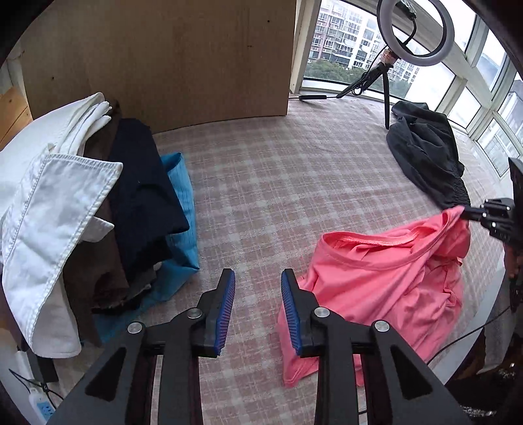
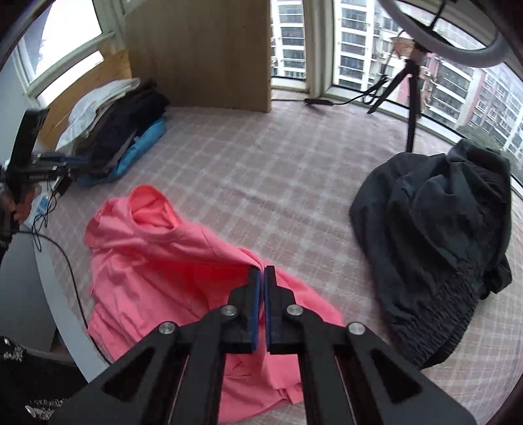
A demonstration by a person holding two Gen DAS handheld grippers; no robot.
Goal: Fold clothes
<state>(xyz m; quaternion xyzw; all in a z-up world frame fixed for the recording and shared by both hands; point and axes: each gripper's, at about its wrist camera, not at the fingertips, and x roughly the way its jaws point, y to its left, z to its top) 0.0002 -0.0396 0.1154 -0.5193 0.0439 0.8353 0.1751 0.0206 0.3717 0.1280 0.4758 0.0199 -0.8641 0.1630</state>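
One stack of folded clothes (image 1: 98,202) sat done; right claw (image 2: 263,271) pinched the pink shirt (image 2: 157,261), left claw (image 1: 258,278) empty and apart, black garment (image 2: 441,235) waiting.

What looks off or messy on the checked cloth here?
The pink knit top lies crumpled, one edge pinched up by the right claw. The black jacket sits in an unfolded heap. The stacked clothes pile leans, its white denim piece overhanging.

ring light (image 1: 415,31) on tripod, wooden board (image 1: 163,59), power strip (image 1: 41,405).
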